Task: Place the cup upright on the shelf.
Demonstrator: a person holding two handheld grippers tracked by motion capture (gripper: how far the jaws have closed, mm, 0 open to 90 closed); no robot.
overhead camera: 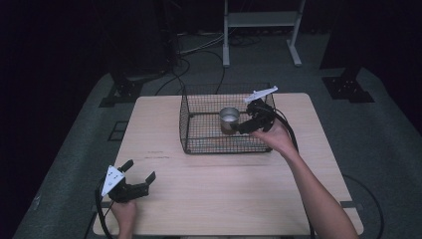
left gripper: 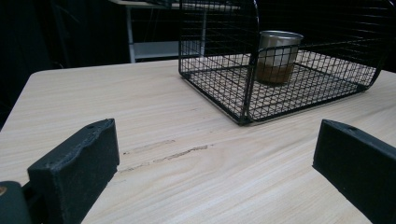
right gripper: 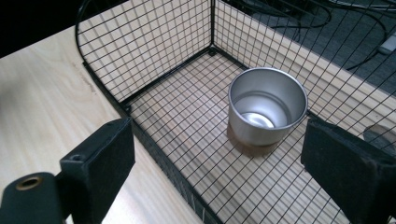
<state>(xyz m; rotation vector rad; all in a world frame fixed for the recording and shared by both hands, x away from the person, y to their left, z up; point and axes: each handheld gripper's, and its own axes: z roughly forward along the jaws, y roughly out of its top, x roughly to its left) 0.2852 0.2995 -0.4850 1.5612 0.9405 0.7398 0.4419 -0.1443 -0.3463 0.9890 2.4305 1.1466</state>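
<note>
The metal cup (right gripper: 267, 107) stands upright on the floor of the wire basket (right gripper: 154, 42), near its far wall, empty and shiny inside; my right gripper (overhead camera: 247, 122) hangs over the basket just beside the cup, jaws open and holding nothing; I think I should lower them straight around the rim and avoid the wires; my left gripper (overhead camera: 135, 174) rests on the table (overhead camera: 209, 194), jaws open too, well apart.

Cup in basket, seen past spread jaws

A metal cup (left gripper: 277, 56) stands upright inside the wire basket (left gripper: 219, 88) on the table (left gripper: 140, 121); both jaws flank bare wood.
</note>
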